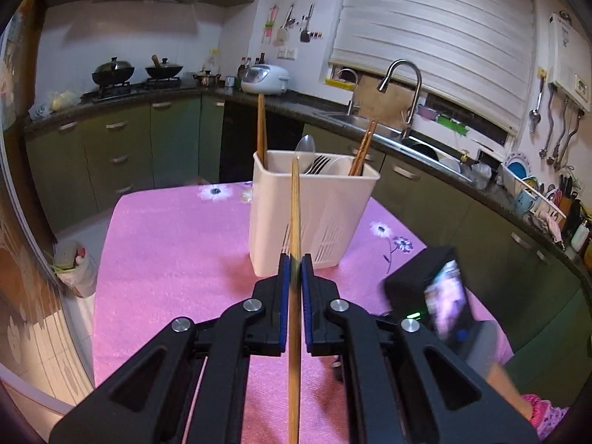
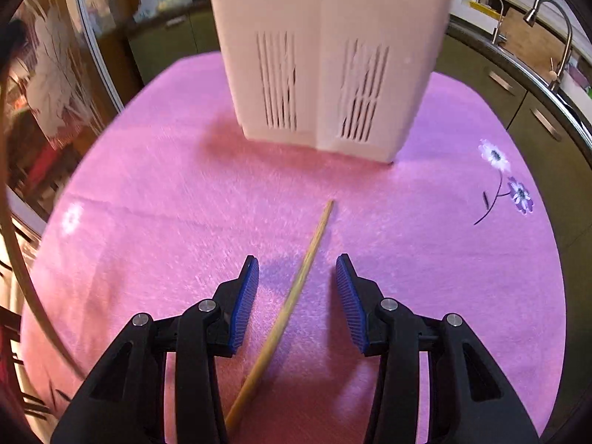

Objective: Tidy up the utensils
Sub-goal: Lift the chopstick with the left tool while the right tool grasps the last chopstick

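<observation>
My left gripper point(image 1: 295, 259) is shut on a bamboo chopstick point(image 1: 295, 207) that points forward toward a white slotted utensil holder point(image 1: 325, 214) on the pink table. The holder has chopsticks point(image 1: 262, 125), a spoon point(image 1: 305, 146) and a fork point(image 1: 317, 164) standing in it. My right gripper point(image 2: 296, 262) is open, low over the table, with a second bamboo chopstick point(image 2: 296, 285) lying on the cloth between its fingers. The holder point(image 2: 325, 55) stands just beyond it. The right gripper's body point(image 1: 433, 296) shows at lower right of the left wrist view.
The table has a pink flowered cloth point(image 1: 166, 259). A kitchen counter with a sink and tap point(image 1: 403, 88), a stove with pots point(image 1: 137, 72) and a rice cooker point(image 1: 264, 78) runs behind. A glass door point(image 2: 55, 85) is at the left.
</observation>
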`<state>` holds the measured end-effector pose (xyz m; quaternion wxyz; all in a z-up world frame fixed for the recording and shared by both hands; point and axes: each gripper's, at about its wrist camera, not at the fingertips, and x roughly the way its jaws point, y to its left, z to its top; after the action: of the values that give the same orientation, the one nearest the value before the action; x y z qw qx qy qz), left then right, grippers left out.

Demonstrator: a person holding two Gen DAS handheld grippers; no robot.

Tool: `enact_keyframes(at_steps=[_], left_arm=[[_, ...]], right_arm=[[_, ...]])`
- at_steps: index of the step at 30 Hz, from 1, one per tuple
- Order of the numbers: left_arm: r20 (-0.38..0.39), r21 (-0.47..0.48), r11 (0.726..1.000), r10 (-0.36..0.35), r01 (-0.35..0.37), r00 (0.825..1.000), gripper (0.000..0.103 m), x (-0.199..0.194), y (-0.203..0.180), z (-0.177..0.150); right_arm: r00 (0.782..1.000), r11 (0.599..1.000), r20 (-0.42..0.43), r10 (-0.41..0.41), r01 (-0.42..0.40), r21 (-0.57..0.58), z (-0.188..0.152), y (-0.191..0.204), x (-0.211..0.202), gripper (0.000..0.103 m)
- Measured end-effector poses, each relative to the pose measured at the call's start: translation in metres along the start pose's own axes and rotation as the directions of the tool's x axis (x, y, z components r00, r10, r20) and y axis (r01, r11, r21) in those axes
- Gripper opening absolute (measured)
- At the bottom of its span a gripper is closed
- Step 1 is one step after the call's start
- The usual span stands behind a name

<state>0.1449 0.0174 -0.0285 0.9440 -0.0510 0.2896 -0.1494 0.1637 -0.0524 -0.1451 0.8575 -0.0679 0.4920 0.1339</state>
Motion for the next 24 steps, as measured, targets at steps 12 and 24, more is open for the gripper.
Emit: enact_keyframes(at_steps=[12,24], left_arm=[[0.008,0.025,1.000,-0.013,0.013,1.000,0.006,-0.007,-0.009,0.000],[0.029,0.044,0.999,-0.022,0.021,0.999,0.006,-0.019,-0.020,0.012]], right_arm=[[0.995,0.993,-0.003,0.101,-0.100,0.056,0.004,-0.005,0.003,0.006],[0.962,0.985,0.218,0.166,-0.174,0.018,0.011,-0.010,-0.089,0.006]])
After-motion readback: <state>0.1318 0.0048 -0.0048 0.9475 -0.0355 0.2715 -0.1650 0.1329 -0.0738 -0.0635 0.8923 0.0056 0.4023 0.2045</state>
